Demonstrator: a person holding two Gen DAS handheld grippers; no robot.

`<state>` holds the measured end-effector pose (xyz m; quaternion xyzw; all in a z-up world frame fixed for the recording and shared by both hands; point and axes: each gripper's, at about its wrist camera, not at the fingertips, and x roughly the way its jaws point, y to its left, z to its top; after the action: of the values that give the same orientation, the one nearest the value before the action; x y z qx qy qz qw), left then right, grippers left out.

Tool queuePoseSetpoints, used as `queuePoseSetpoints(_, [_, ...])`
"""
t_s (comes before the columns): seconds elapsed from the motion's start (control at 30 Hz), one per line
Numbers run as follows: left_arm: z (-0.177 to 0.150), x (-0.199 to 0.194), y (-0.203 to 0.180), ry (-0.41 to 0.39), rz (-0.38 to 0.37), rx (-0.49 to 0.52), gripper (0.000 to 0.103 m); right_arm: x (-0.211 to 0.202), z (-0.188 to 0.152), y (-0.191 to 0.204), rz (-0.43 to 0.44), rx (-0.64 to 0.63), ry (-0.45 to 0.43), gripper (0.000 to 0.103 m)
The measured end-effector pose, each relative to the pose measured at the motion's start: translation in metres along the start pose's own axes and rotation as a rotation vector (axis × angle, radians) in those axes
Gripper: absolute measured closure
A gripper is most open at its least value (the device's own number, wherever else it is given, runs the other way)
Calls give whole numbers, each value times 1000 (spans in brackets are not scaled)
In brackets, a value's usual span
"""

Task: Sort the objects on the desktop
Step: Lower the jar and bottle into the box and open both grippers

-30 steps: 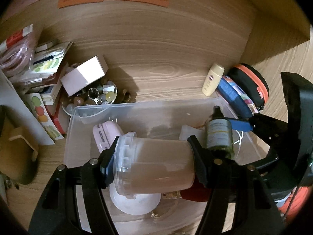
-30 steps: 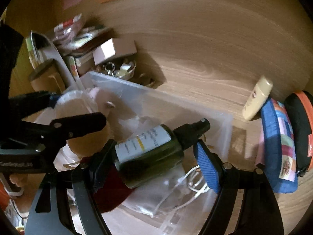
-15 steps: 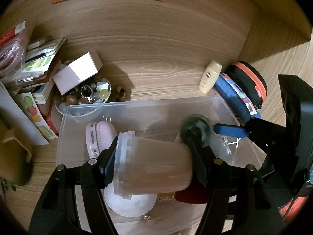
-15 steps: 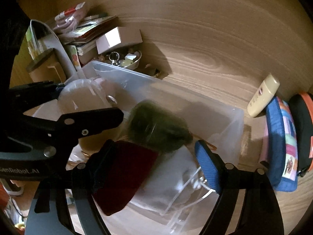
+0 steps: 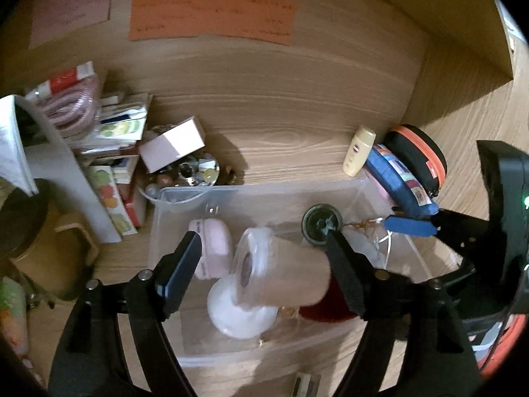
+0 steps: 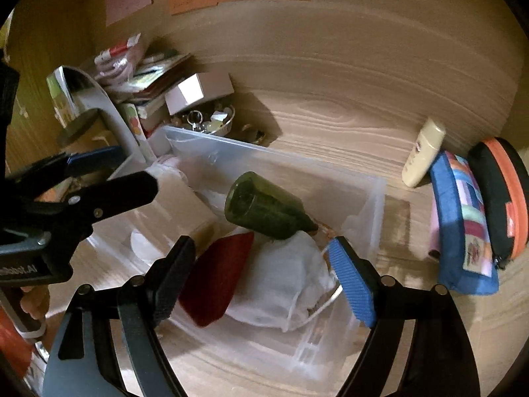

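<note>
A clear plastic bin (image 5: 258,195) (image 6: 373,198) sits on the wooden desk. My left gripper (image 5: 264,264) is open above it; a clear plastic jar (image 5: 281,268) lies loose between the fingers, tilted over a white lid (image 5: 238,317) and a pink case (image 5: 211,251). My right gripper (image 6: 264,274) is open above the bin's right end. A dark green bottle (image 6: 264,208) (image 5: 322,225) lies tipped in the bin, bottom up, on a white pouch (image 6: 284,281) beside a red pouch (image 6: 218,278).
A cream lotion bottle (image 5: 358,155), a blue patterned pouch (image 6: 463,228) and a black-and-orange case (image 6: 499,192) lie right of the bin. A bowl of trinkets (image 5: 185,175), a pink box (image 5: 172,144) and stacked books (image 5: 112,152) crowd the left. A mug (image 5: 49,258) stands front left.
Both grippers opened and pulled back. The green bottle dropped from the right gripper into the bin. The jar slipped free of the left gripper's fingers and tilted down.
</note>
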<state>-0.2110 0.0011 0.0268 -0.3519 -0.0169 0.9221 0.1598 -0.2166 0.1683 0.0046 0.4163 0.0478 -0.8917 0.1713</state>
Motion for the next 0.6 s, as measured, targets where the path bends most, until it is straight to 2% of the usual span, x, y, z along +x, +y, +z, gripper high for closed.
queuePoseSetpoints(0.17, [-11, -20, 2, -32, 39, 11, 11, -21, -8, -1, -5, 37, -31, 22])
queuePoseSetpoints(0.33, [-25, -42, 4, -63, 94, 35, 10, -43, -20, -2, 10, 86, -58, 22])
queuePoseSetpoints(0.6, [-51, -69, 4, -76, 141, 44, 9, -67, -51, 0, 34, 137, -78, 22])
